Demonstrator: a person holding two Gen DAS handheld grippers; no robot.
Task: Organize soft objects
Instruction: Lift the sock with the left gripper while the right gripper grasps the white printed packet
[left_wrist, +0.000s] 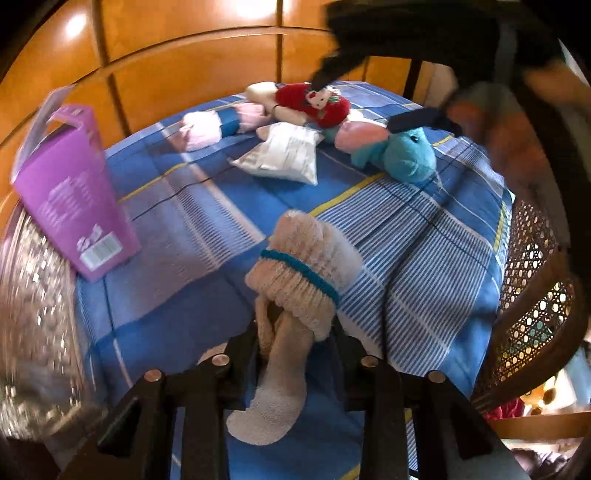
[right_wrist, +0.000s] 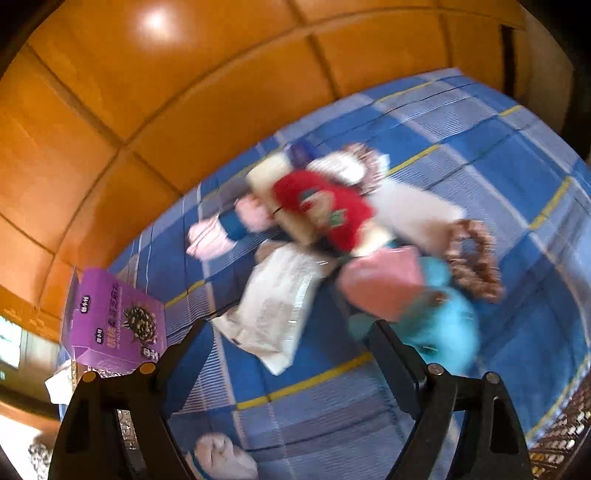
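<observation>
My left gripper (left_wrist: 295, 332) is shut on a beige fuzzy sock (left_wrist: 303, 273) with a teal band, held above the blue plaid cloth (left_wrist: 192, 221). Far on the cloth lies a pile: a red plush toy (left_wrist: 314, 101), a white pillow packet (left_wrist: 284, 155), a teal plush (left_wrist: 402, 155) and pink-and-blue socks (left_wrist: 218, 123). My right gripper (right_wrist: 288, 332) is open and empty, hovering above the pile; the red plush (right_wrist: 325, 210), white packet (right_wrist: 277, 302) and teal plush (right_wrist: 443, 325) show blurred beneath it. The right gripper's fingers (left_wrist: 417, 120) show over the teal plush in the left wrist view.
A purple carton (left_wrist: 74, 195) stands at the cloth's left edge, also in the right wrist view (right_wrist: 114, 317). Orange wooden panels (left_wrist: 184, 55) rise behind. A woven cane chair (left_wrist: 532, 288) sits at the right. A glittery silver surface (left_wrist: 33, 314) is at the left.
</observation>
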